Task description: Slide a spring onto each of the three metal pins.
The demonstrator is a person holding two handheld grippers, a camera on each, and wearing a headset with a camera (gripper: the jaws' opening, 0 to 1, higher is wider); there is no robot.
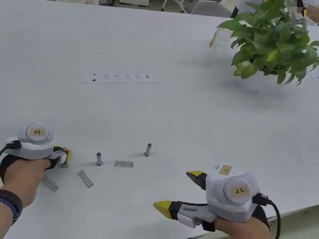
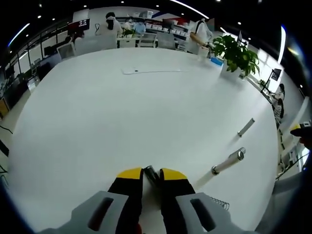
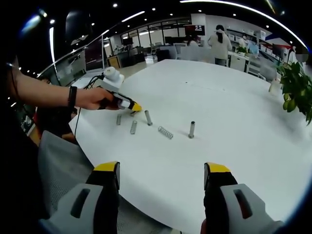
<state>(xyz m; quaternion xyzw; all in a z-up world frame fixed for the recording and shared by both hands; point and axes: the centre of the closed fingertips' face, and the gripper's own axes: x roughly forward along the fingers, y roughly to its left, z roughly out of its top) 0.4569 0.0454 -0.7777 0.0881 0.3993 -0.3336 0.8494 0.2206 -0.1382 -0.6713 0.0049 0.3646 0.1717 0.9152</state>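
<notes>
My left gripper rests at the table's left, shut on a small metal pin held between its yellow-tipped jaws. Two more pins stand upright on the table, one just right of that gripper and one farther right. A spring lies between those two pins. Another spring and a third spring lie nearer me by the left hand. Near the front edge my right gripper is open and holds nothing, well apart from the pins.
A white power strip lies farther back on the white table. A potted green plant stands at the far right. The table's front edge runs just below the right gripper. People and desks are in the background.
</notes>
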